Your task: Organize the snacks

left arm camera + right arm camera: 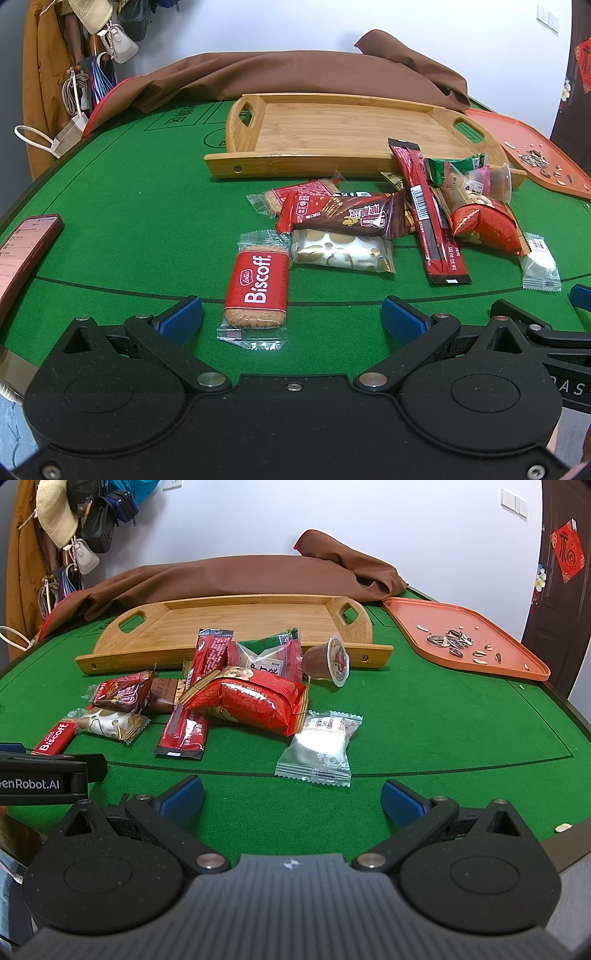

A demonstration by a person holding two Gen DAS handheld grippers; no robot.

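Several wrapped snacks lie piled on the green felt table point(129, 221) in front of a wooden tray point(343, 125) point(240, 620) with nothing in it. A red Biscoff biscuit point(258, 284) point(51, 738) lies nearest, just ahead of my left gripper point(291, 317), which is open and holds nothing. A white candy packet point(321, 746) point(539, 266) lies just ahead of my right gripper point(291, 797), also open with nothing in it. The pile holds a big red bag point(255, 701), a brown chocolate bar point(343, 218), a long red stick pack point(428, 214) and a jelly cup point(328, 661).
An orange tray point(436, 624) with sunflower seed shells sits at the right. A brown cloth point(295, 77) lies bunched behind the wooden tray. A phone point(26, 251) rests at the left table edge. Bags and a hat hang at the far left.
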